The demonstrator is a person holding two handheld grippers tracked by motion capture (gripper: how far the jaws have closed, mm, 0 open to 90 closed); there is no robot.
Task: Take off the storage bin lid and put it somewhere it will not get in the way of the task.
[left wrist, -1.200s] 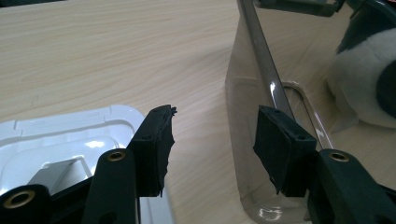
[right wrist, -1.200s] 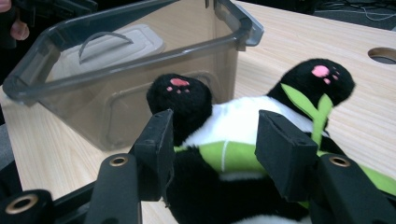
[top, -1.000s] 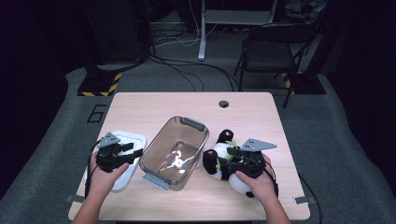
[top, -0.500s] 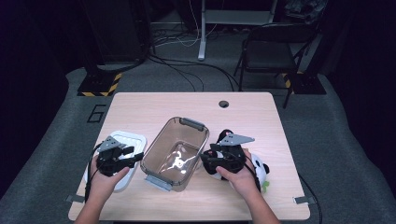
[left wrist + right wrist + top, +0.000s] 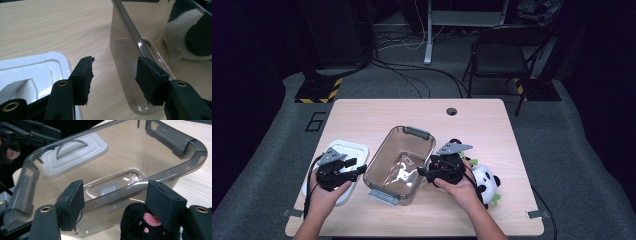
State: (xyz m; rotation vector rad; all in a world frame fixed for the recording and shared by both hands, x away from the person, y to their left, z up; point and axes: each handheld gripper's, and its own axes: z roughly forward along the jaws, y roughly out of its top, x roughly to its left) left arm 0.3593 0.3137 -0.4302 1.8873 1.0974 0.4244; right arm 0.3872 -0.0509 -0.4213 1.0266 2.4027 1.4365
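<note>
**A:** How far along are we?

**B:** Early, I'd say. The smoky clear plastic box (image 5: 377,156) stands open in the middle of the pale wooden surface (image 5: 377,115) with nothing in it. The black-and-white plush panda (image 5: 486,181) lies on the surface just to the right of the box, partly under the person's right hand. The white plastic lid (image 5: 348,150) lies flat on the left, just beside the box.

**A:** And the right tool (image 5: 424,172)?

**B:** Its jaws have just been opening and now stand about half apart, pointing at the near right wall of the box. In the right gripper view a black paw with a pink pad (image 5: 147,220) sits low between them, close by one pad (whether it touches, I can't tell). Neither pad squeezes it, so I read the toy as let go.

**A:** The left tool (image 5: 357,167)?

**B:** Roughly half open, over the edge of the lid, at the left wall of the box. The left gripper view shows that wall close to one pad, but nothing is clamped.

**A:** So what's left?

**B:** By my judgement, nearly everything. The panda has to go into the box, and the lid probably goes on after that.
</note>
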